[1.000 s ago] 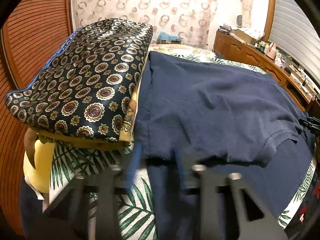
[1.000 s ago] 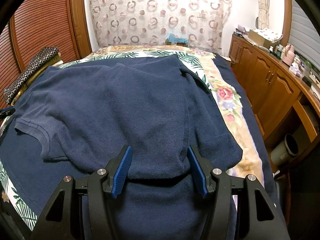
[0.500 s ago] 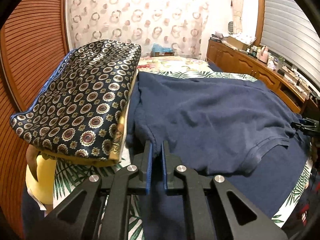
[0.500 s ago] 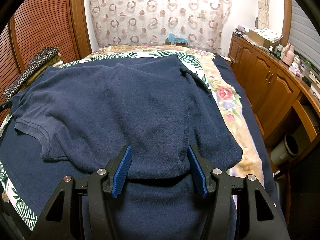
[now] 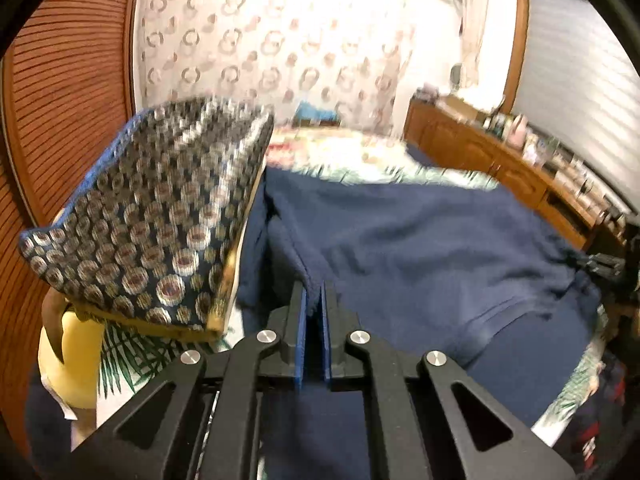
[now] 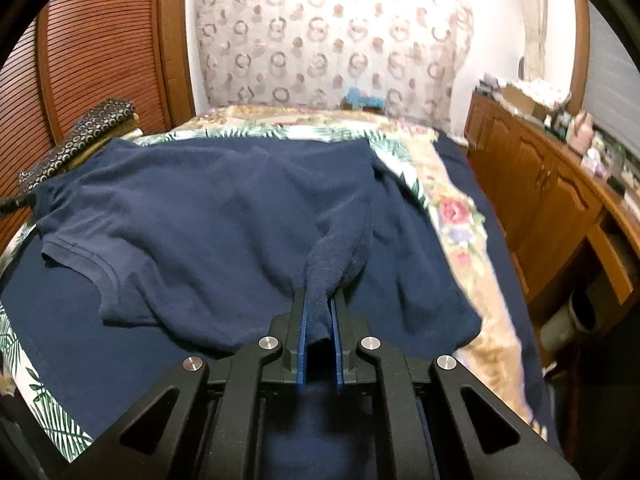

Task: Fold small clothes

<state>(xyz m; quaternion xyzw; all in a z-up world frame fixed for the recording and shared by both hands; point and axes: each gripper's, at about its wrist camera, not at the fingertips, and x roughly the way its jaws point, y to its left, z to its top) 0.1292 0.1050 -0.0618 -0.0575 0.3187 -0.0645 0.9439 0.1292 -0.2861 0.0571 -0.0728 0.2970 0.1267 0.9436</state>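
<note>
A navy short-sleeved shirt [image 6: 224, 216] lies spread over the bed [image 6: 456, 220]. My right gripper [image 6: 319, 300] is shut on a bunched fold of its near edge, and the cloth rises in a ridge from between the blue pads. In the left wrist view the same navy shirt [image 5: 420, 240] stretches away to the right. My left gripper [image 5: 314, 292] is shut on the shirt's left edge, with a thin strip of cloth pinched between its pads and lifted a little. One sleeve [image 6: 100, 268] lies flat at the left.
A patterned dark cushion [image 5: 160, 220] on a yellow one sits close to the left of my left gripper. A wooden slatted wall [image 5: 60, 100] runs along the left. A wooden cabinet [image 6: 540, 184] with clutter on top lines the right side. A patterned curtain [image 6: 328, 32] hangs behind the bed.
Both grippers have shut on the shirt's near edge, the left first, the right in the last half second. The left one has risen, lifting its cloth.
</note>
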